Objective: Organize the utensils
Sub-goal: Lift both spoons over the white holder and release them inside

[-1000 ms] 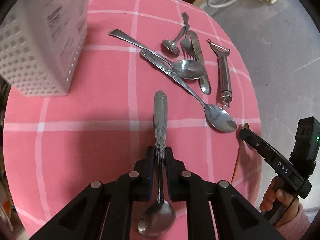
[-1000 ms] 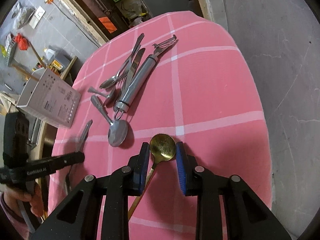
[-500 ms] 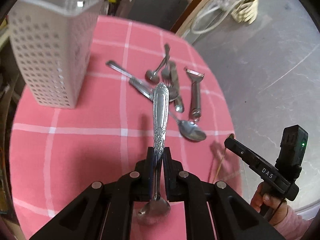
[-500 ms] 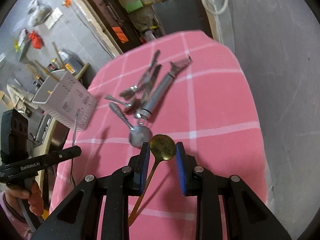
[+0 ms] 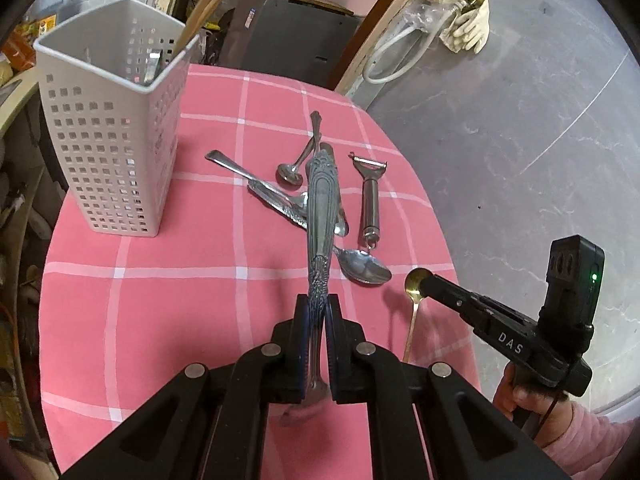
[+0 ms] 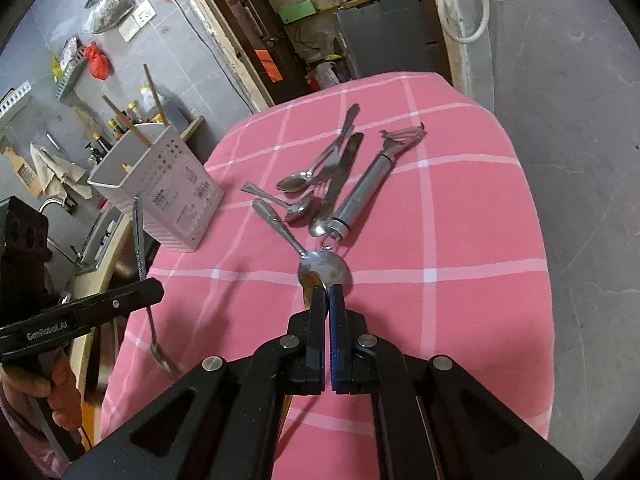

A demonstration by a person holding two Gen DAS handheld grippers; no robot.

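Note:
My left gripper [image 5: 318,304] is shut on a silver spoon [image 5: 320,208] with an ornate handle. It holds the spoon above the pink checked cloth, handle forward, bowl under the jaws. My right gripper [image 6: 328,292] is shut on a gold spoon [image 6: 309,285], whose bowl edge shows at the left pad. In the left wrist view the right gripper [image 5: 426,280] pinches the gold spoon [image 5: 414,282] by its bowl, handle hanging down. The left gripper [image 6: 156,292] and its silver spoon [image 6: 140,240] show at the left of the right wrist view. A white perforated caddy [image 5: 108,140] stands back left.
Several spoons, a fork and a knife [image 5: 296,196] lie piled mid-table beside a steel peeler [image 5: 370,196]. One spoon's bowl [image 6: 324,270] lies just beyond my right fingertips. Chopsticks stand in the caddy [image 6: 160,192]. The round table's edge [image 6: 536,240] drops to grey floor on the right.
The right jaws have closed on the gold spoon and lifted it off the cloth. My left gripper has risen and tilted up with the silver spoon, bringing the caddy's open top into view.

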